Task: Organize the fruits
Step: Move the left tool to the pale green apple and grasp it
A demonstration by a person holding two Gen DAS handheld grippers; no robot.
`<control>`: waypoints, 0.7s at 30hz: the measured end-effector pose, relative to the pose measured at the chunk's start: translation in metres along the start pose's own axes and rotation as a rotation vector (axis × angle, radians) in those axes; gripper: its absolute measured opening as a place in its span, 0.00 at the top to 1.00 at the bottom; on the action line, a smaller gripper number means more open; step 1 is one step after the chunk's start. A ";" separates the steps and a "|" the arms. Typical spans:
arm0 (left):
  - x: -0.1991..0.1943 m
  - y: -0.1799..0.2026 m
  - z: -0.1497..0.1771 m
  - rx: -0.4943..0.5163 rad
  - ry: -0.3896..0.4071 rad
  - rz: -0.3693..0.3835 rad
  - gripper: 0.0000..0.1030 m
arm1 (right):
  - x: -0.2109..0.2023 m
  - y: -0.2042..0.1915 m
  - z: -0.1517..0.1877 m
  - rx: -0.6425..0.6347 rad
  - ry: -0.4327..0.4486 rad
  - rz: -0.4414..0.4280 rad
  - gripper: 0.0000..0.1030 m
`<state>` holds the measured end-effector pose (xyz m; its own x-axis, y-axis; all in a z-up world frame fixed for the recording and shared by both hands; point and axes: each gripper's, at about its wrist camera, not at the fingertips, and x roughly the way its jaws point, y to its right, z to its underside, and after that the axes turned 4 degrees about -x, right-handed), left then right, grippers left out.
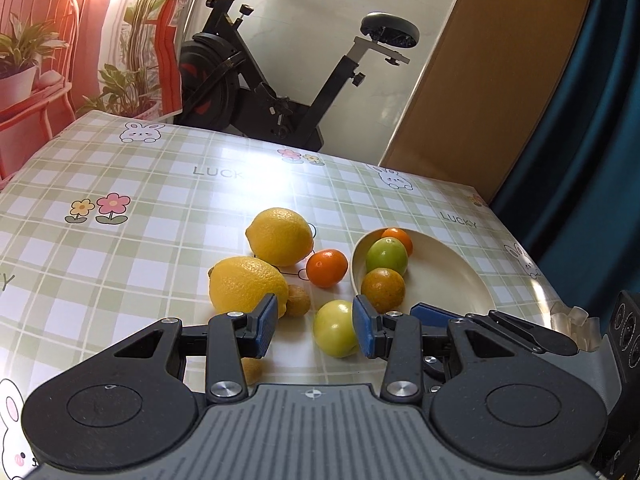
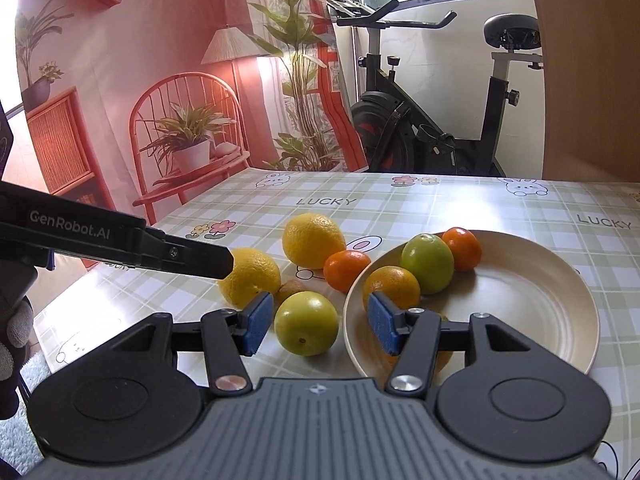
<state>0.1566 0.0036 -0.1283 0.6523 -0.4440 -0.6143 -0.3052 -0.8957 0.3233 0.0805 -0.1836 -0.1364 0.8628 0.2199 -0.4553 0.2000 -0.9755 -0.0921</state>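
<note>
Cream-coloured and shallow, the plate sits at the right of the right wrist view and already carries a green fruit, a small orange and a duller orange fruit, bunched along its left rim; this looks like the gathering place for the fruit. Left of the plate, loose on the checked table, lie two lemons, another small orange, a little brown fruit and a yellow-green fruit.

The right gripper hangs low over the plate's near rim, jaws spread with nothing pinched, the yellow-green fruit lying in the gap between them but untouched, probably the next pick. Something orange shows under its right jaw on the plate, too hidden to name.

The left gripper also has its jaws apart and empty in its own view, the same yellow-green fruit just ahead of its right jaw. In the right wrist view its black arm reaches in from the left edge towards the nearer lemon.
</note>
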 end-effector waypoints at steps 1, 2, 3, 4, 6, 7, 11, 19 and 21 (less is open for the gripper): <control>0.000 0.000 -0.001 0.001 0.005 -0.003 0.58 | 0.002 -0.001 0.000 -0.006 -0.006 -0.002 0.45; 0.000 -0.001 0.000 0.000 0.010 -0.005 0.58 | 0.003 -0.002 0.001 -0.012 -0.011 -0.003 0.45; 0.000 -0.002 0.000 -0.003 0.012 -0.004 0.58 | 0.005 -0.004 0.000 -0.021 -0.016 -0.001 0.45; 0.001 -0.003 0.000 -0.008 0.012 -0.002 0.58 | 0.007 -0.005 0.000 -0.029 -0.019 0.000 0.45; 0.003 -0.006 0.001 -0.017 0.010 -0.006 0.58 | 0.011 -0.006 0.000 -0.042 -0.028 -0.008 0.45; 0.003 -0.008 0.001 -0.022 0.008 -0.008 0.58 | 0.014 -0.007 0.001 -0.055 -0.035 -0.011 0.46; 0.006 -0.012 0.003 -0.031 0.001 -0.011 0.58 | 0.027 -0.013 -0.002 -0.099 -0.050 -0.017 0.47; 0.011 -0.014 0.004 -0.035 -0.013 -0.011 0.58 | 0.055 -0.022 0.001 -0.216 -0.091 0.006 0.46; 0.011 -0.014 0.004 -0.035 -0.017 -0.011 0.58 | 0.060 -0.020 0.000 -0.207 -0.098 -0.005 0.46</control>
<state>0.1652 0.0109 -0.1425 0.6434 -0.4350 -0.6299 -0.2735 -0.8992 0.3415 0.1283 -0.1507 -0.1616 0.8144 0.2125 -0.5400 0.3037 -0.9490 0.0844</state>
